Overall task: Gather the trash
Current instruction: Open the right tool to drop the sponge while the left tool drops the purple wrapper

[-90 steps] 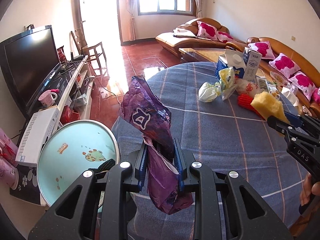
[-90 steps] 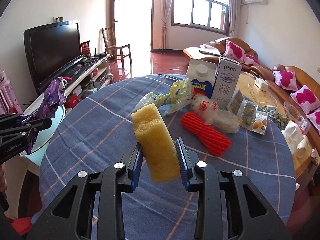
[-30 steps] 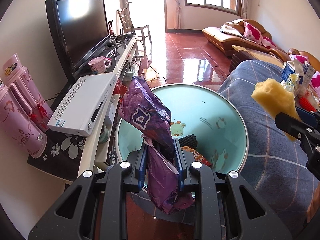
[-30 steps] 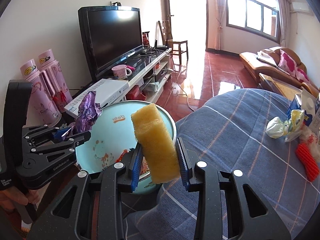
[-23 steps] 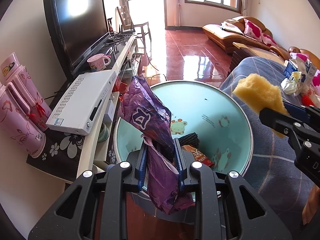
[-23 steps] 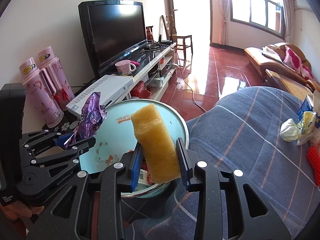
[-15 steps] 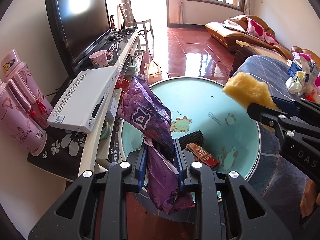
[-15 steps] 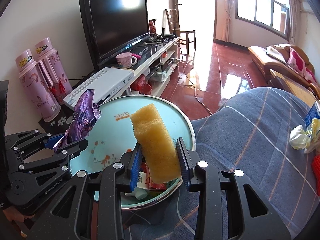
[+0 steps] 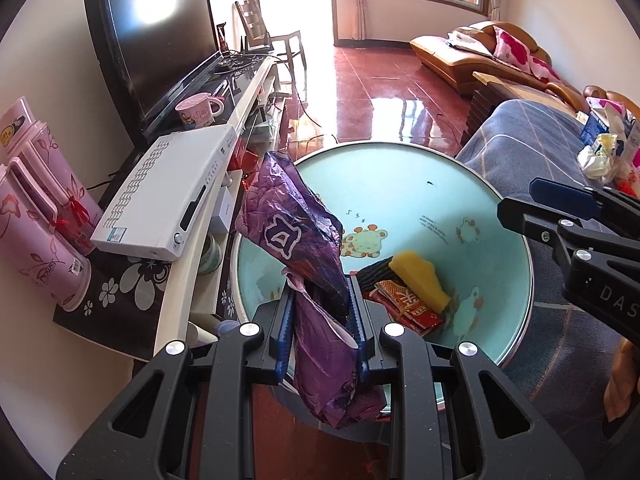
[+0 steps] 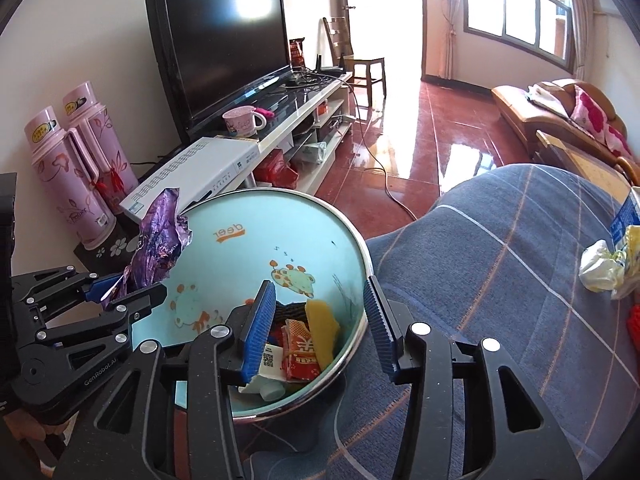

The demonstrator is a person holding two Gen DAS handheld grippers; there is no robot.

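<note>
Left gripper clamps purple wrapper over bin rim — right gripper spread, empty; sponge inside.

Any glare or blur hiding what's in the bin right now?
Left wrist view: bin interior evenly lit and sharp, yellow sponge clear; glare only on the floor and doorway. Right wrist view: same, window blown out, fisheye bending at the edges.

Purple wrapper hides the bin's near inside wall and some trash; yellow sponge half buried behind the red packet; right gripper cut off at frame edge
</note>
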